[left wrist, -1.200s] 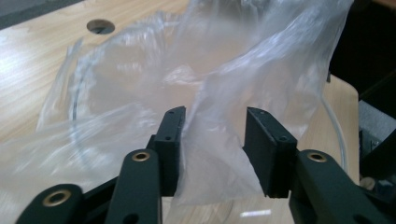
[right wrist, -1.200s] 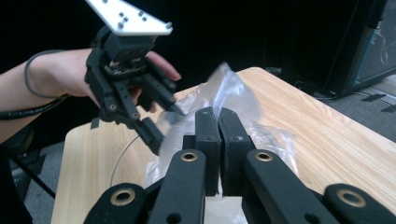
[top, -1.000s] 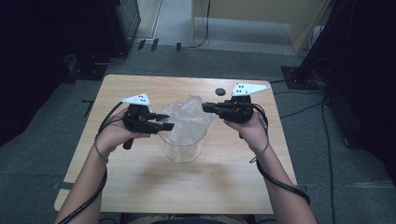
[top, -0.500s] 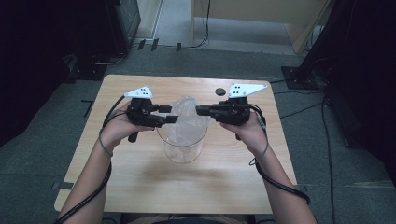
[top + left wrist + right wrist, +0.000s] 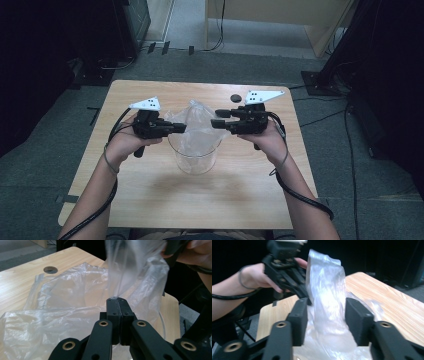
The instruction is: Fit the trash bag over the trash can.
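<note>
Your left gripper [image 5: 117,301] has just clamped shut on the plastic bag [image 5: 82,290]; your right gripper [image 5: 326,312] has just opened, bag between its jaws; the high view adds the glass jar [image 5: 194,155] beneath.

Thin glossy clear plastic bag [image 5: 82,292]; matt wood-grain table [image 5: 150,200]; clear smooth container [image 5: 194,159].

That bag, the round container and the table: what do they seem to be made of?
Bag: thin clear plastic film, glossy; it crinkles and shows the table through it.
Container: clear, rigid, probably plastic or glass.
Table: light wood look with visible grain, possibly laminate.
</note>
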The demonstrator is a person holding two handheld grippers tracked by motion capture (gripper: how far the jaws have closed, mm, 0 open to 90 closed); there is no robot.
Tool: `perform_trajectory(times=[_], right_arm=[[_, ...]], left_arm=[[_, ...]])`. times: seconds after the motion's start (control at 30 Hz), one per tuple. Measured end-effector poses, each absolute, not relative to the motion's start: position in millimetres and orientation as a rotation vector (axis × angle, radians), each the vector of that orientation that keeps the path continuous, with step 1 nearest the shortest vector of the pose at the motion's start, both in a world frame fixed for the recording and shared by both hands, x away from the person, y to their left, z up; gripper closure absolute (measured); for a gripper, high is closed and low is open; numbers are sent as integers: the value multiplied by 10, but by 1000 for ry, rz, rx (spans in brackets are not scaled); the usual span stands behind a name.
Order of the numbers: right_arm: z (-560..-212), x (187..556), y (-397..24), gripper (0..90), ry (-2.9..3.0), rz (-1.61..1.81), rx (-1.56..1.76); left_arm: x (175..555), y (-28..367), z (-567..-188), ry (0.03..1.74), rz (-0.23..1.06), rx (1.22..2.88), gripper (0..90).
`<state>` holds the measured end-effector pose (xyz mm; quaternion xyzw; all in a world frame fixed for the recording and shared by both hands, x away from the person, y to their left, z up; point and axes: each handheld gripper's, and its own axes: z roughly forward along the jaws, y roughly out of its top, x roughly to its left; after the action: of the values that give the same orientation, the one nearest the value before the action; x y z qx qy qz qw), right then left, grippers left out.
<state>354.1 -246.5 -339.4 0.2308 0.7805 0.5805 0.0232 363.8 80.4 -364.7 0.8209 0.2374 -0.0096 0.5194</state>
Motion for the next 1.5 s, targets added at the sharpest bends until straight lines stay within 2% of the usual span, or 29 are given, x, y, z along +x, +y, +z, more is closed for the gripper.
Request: perform_trajectory(times=[0.1,0.23,0.33,0.4,0.47,0.53,0.73,0.97,1.2,1.5], right_arm=[[-3466,3588,-2471,461,2450,1792,760],[-3539,3591,-2395,502,2536,1750,764],[-3572,3574,-2353,620,2594,1689,743],[-3581,3555,-2346,742,2624,1646,735],[-3583,3529,-2349,815,2644,1608,713],[-3575,3507,-2349,841,2656,1593,712],[-3507,3430,-2350,855,2660,1585,683],[-3529,3292,-2323,856,2698,1552,644],[-3726,3143,-2309,857,2791,1509,623],[-3905,3174,-2330,890,2824,1496,648]], left_arm=[[3619,857,-3647,592,-16,1959,887],[3597,887,-3647,608,-6,1945,877],[3566,912,-3641,613,7,1936,873],[3545,942,-3650,621,15,1930,873],[3520,972,-3673,628,23,1930,876],[3487,1000,-3694,634,28,1921,881],[3373,1121,-3730,638,33,1857,888],[3213,1178,-3836,611,-9,1876,867],[3154,1183,-3917,596,-59,1913,870],[3190,1165,-4031,616,-88,1905,881]])
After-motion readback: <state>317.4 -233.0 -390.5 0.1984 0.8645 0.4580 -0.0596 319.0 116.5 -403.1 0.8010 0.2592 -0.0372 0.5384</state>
